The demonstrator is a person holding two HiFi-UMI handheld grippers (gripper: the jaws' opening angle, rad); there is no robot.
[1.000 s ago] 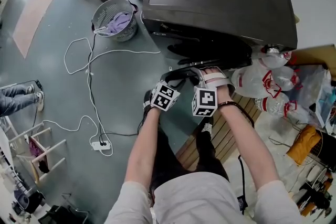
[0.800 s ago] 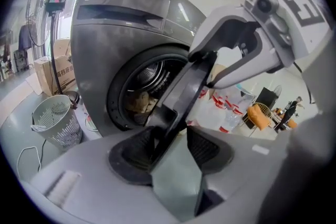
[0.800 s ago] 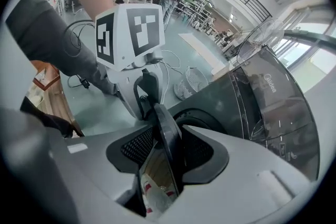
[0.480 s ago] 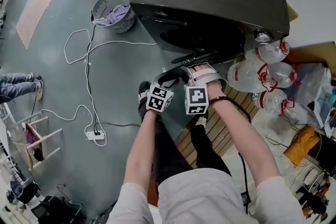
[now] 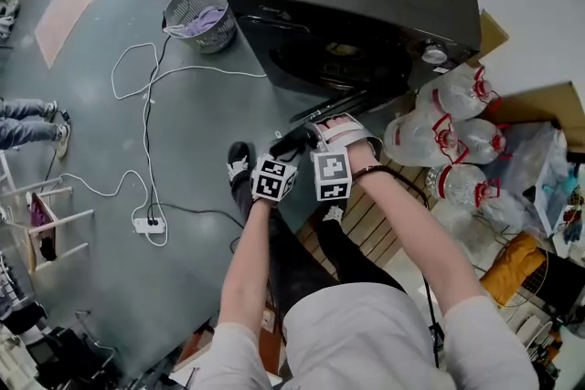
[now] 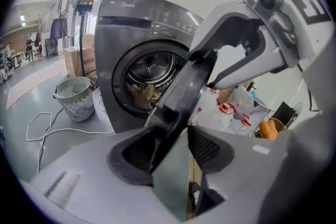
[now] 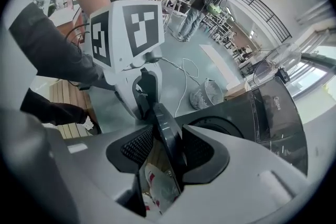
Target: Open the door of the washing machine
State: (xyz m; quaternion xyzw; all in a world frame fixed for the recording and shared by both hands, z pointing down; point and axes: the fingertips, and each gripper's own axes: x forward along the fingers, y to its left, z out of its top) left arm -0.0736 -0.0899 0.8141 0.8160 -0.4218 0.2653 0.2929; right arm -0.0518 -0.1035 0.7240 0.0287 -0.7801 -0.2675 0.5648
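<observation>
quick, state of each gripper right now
left gripper: open, jaws have just been opening, door between them
right gripper: closed on the door

You can read one brand only: "Midea", in pale lettering on the upper left front of the dark grey front-loading washing machine [image 6: 137, 39]. Its control panel [image 6: 176, 22] markings are too small to read.

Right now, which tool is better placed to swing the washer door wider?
Right. The right tool looks clamped on the door; the left tool has just been opening its jaws, door loose between them.
</observation>
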